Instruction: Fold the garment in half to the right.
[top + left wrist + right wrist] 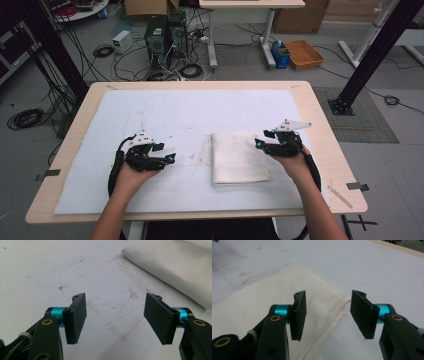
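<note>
Left gripper (169, 159): held in the person's left hand (131, 176) at the left of the white mat (165, 107), pointing right toward the cloth; jaws stand well apart with nothing between them, and in the left gripper view (115, 315) bare stained mat lies beneath the gap, the cloth's edge (175, 267) farther off at upper right. Folded white cloth (238, 157): lies flat on the mat, right of centre, between the two grippers and apart from the left one. Right gripper (264, 138): held in the person's right hand (295, 165) just beside the cloth's right edge, pointing left; jaws parted, holding nothing; in the right gripper view (328, 315) the cloth's (274, 295) hemmed corner lies below the gap, untouched by the pads. Wooden table (320, 125): bears the mat.
</note>
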Demonstrator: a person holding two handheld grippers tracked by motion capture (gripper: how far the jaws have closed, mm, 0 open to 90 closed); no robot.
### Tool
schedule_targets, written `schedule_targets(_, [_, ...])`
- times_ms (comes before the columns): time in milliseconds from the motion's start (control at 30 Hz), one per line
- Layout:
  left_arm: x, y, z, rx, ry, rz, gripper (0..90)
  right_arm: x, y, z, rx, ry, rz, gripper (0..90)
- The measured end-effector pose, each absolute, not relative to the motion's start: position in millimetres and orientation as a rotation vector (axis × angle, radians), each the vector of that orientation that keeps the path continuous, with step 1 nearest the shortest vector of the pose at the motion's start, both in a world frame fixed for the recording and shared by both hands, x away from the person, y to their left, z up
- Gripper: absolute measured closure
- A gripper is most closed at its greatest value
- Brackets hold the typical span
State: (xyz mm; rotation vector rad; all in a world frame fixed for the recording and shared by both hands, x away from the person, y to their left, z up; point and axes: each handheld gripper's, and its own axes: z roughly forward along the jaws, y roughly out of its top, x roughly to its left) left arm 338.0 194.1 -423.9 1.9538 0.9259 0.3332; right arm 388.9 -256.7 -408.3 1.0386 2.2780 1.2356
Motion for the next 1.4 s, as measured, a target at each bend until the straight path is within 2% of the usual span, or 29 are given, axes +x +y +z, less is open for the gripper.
schedule_targets(167, [339,196,-427,1.956,0.938,0.332,34.7,425,-251,-420,1.11,2.301,1.269,52.1])
schedule_targets(267, [340,198,-428,1.953,0.942,0.327,34.6,433,-252,-430,1.149,2.361,1.248,66.7])
schedule_targets(400, [340,200,-428,1.953,0.944,0.332,34.7,423,-250,-434,1.092,2.376,1.194,84.8])
schedule_targets(767, [339,198,-428,1.956,0.939,0.327,34.7,421,-258,-434,1.114,2.297,1.142,86.7])
schedule_targets(833, [339,198,-429,1.964,0.938,0.324,34.7,420,-257,-435,1.109,2.302,1.132,84.0])
schedule_targets(1067, [340,198,-428,1.976,0.941,0.345,34.6,409,-262,-427,1.123,2.26,1.158,57.7])
schedule_targets(1200, [339,199,-426,1.97,0.94,0.358,34.3,399,-264,-423,1.099,2.257,1.145,48.5])
schedule_targets(1400, [341,198,-422,2.003,0.918,0.378,33.9,383,-269,-421,1.061,2.213,1.243,41.6])
